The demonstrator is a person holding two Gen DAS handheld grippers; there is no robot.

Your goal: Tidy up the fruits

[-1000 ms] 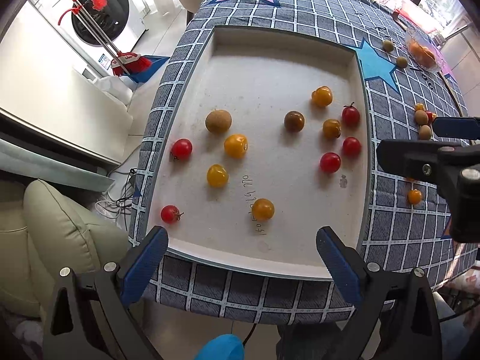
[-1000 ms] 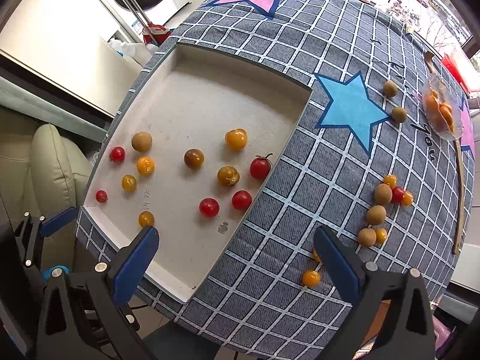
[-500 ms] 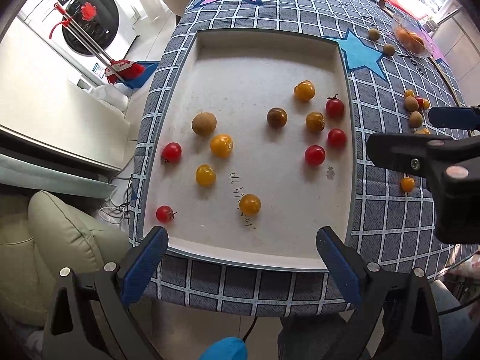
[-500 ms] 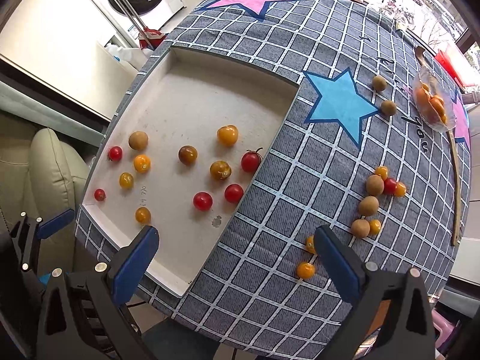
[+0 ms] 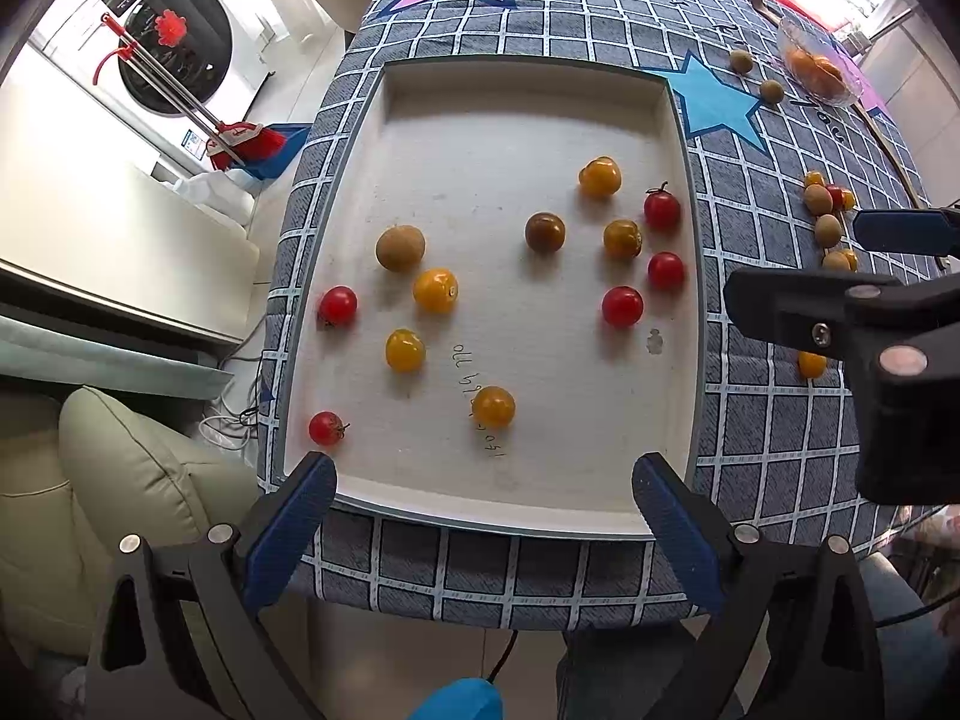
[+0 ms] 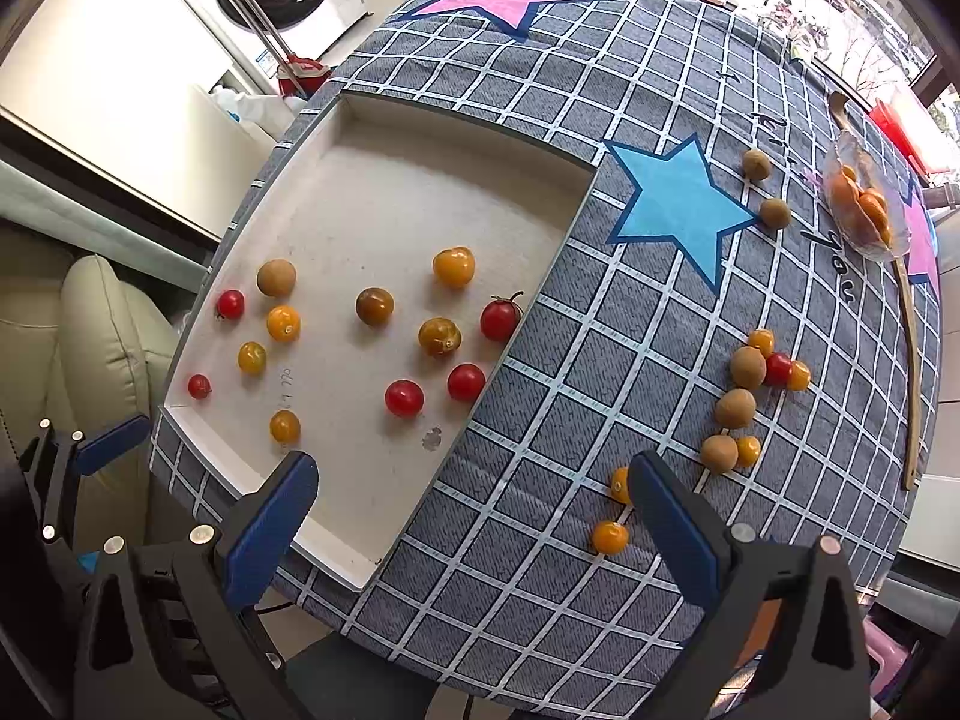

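A white tray (image 5: 516, 102) lies on the checked tablecloth and holds several red and yellow cherry tomatoes and a brown longan (image 5: 400, 247). It also shows in the right wrist view (image 6: 420, 174). More fruit lies loose on the cloth at the right: a cluster of longans and small tomatoes (image 6: 748, 367) and two yellow tomatoes (image 6: 609, 536) near my right gripper. My left gripper (image 5: 486, 510) is open and empty above the tray's near edge. My right gripper (image 6: 474, 516) is open and empty above the cloth at the tray's right edge.
A clear glass bowl of orange fruit (image 6: 864, 204) and a wooden spoon (image 6: 909, 360) lie at the far right. Two longans (image 6: 774, 213) sit by the blue star. A beige sofa (image 5: 120, 480) and a washing machine (image 5: 174, 54) stand left of the table.
Both grippers have drawn back slightly from the table, so the tray and fruit look a little farther off. Both stay open and no fruit has moved.
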